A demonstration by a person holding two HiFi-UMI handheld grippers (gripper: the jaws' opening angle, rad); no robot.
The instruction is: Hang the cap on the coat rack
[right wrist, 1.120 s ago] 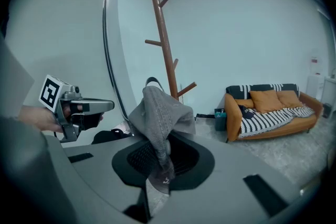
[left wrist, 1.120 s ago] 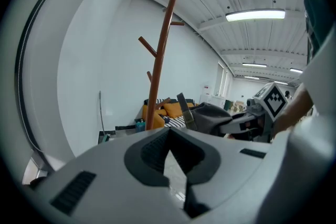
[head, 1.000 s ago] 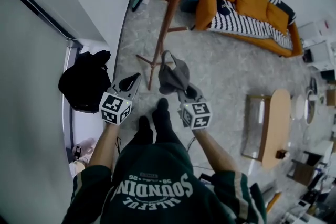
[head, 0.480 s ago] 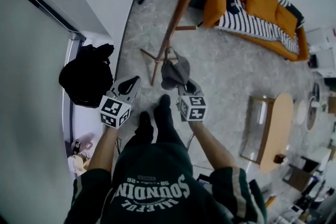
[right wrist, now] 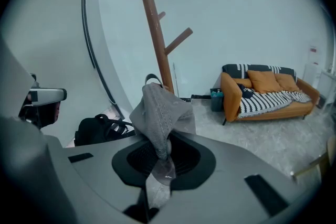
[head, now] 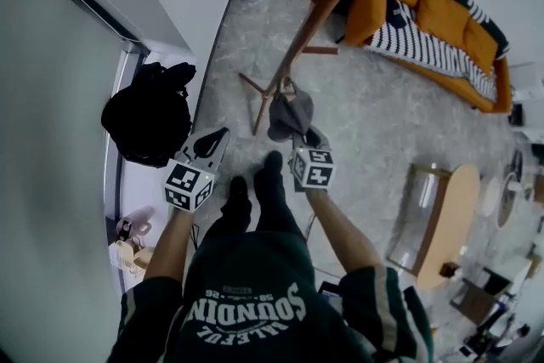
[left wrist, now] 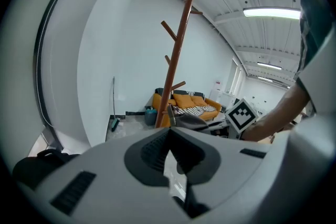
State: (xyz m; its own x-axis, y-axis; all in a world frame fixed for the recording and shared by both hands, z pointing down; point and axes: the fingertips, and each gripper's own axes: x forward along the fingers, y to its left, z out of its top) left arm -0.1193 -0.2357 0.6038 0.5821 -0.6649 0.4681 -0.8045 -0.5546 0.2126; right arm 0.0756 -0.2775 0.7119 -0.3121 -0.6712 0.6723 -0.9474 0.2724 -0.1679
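A grey cap [head: 289, 115] hangs crumpled from my right gripper [head: 303, 138], which is shut on its fabric. It sits close beside the lower pole of the wooden coat rack [head: 316, 13], apart from the pegs. In the right gripper view the cap [right wrist: 160, 110] rises from the right gripper [right wrist: 164, 159], with the coat rack [right wrist: 154, 29] just behind it. My left gripper [head: 214, 138] is lower left of the rack, shut and holding nothing. In the left gripper view the left gripper [left wrist: 169, 131] points at the coat rack [left wrist: 181, 44], with the cap [left wrist: 197, 122] at its right.
A black backpack [head: 149, 119] lies by the white wall at the left. An orange sofa [head: 433, 17] with a striped throw stands at the back right, a wooden coffee table [head: 450, 208] at the right. The rack's splayed feet [head: 255, 89] spread over the grey floor ahead of the person's feet.
The right gripper with the cap has drifted slightly up and toward the rack's pole. The rack now leans further across the view. The left gripper has hardly moved.
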